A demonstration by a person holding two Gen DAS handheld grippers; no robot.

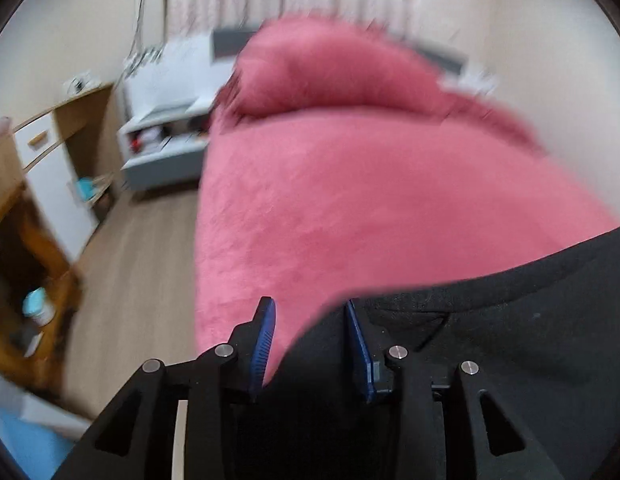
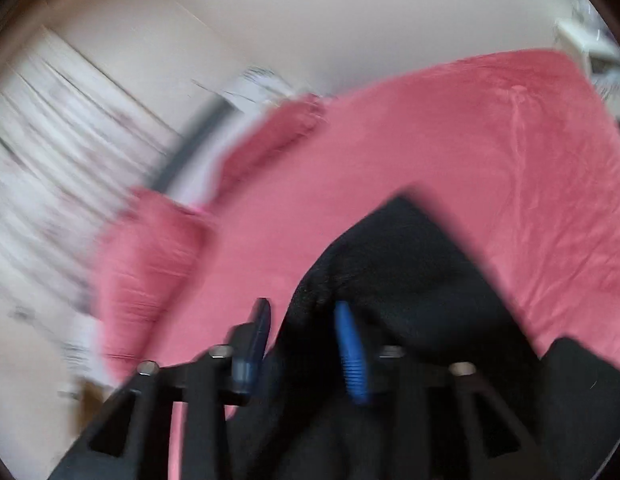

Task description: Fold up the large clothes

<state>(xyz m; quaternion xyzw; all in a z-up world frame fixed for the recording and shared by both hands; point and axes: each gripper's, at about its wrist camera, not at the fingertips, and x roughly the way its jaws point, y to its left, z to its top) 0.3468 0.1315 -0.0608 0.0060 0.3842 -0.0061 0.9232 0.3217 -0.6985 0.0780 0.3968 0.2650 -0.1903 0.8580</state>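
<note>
A large black garment (image 1: 490,320) lies on a bed with a pink cover (image 1: 350,200). In the left wrist view its edge runs between the blue pads of my left gripper (image 1: 310,344), whose jaws stand apart around the cloth. In the right wrist view the black garment (image 2: 410,280) rises in a peak in front of my right gripper (image 2: 306,348). Its jaws also stand apart with cloth bunched between them. Both views are motion-blurred.
A pink pillow (image 1: 322,72) lies at the head of the bed. Left of the bed are a white nightstand (image 1: 166,136), a wooden desk with white drawers (image 1: 50,152) and wood flooring (image 1: 130,280). Curtains (image 2: 50,140) hang behind.
</note>
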